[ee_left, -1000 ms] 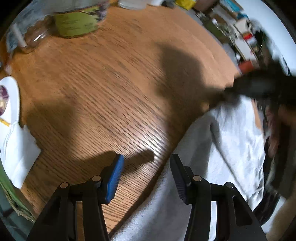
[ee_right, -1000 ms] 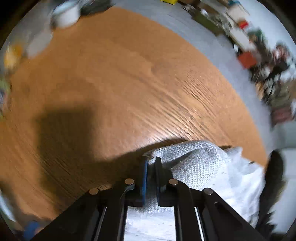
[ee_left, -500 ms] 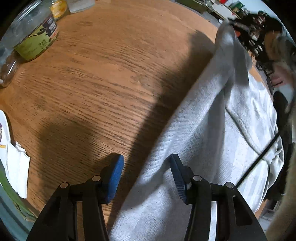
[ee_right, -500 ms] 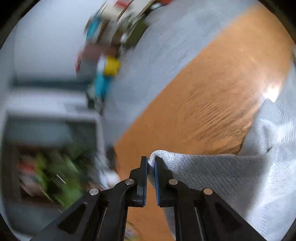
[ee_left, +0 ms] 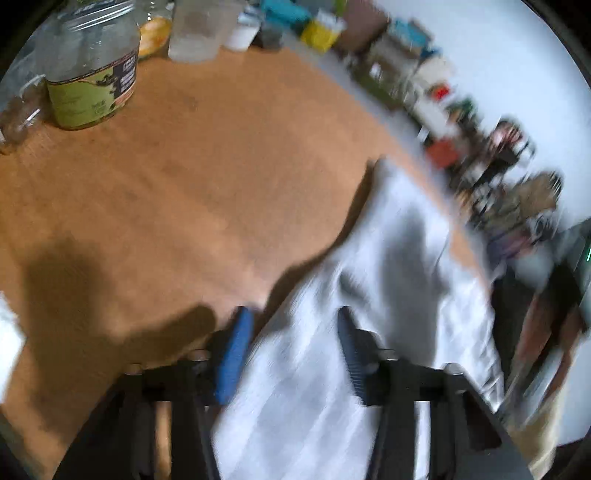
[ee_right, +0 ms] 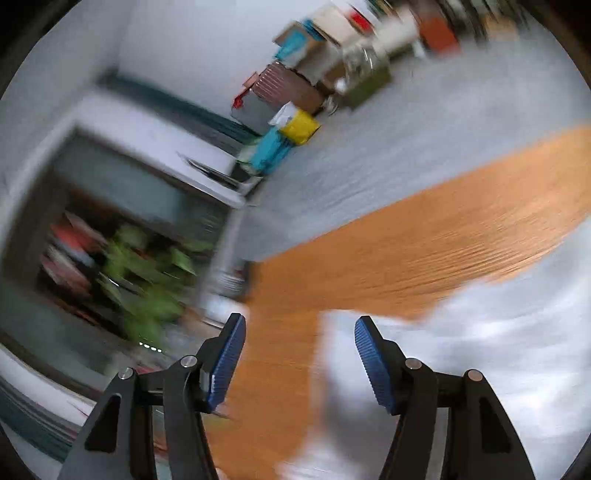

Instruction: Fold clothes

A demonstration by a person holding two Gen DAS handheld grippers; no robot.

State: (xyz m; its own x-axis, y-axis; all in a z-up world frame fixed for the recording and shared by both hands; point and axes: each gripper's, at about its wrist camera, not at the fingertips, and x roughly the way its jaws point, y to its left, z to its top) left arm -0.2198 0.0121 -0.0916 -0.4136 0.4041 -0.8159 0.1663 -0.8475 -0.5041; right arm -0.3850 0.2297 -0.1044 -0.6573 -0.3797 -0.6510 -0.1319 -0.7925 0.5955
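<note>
**Grey garment half-laid as one claw lets go and the other closes in**

We see the grey garment draped over the right side of the wooden counter, one part trailing off the near edge. Our left claw is closing, cloth between its pads but not yet pinched. Our right claw is opening, the fabric below it and loose. The risk, as we judge it: with neither claw gripping, the overhang could drag the garment off, or the left could catch only a thin ply. A jar and a cup stand at the far edge; boxes line the white wall across the grey floor.
</note>
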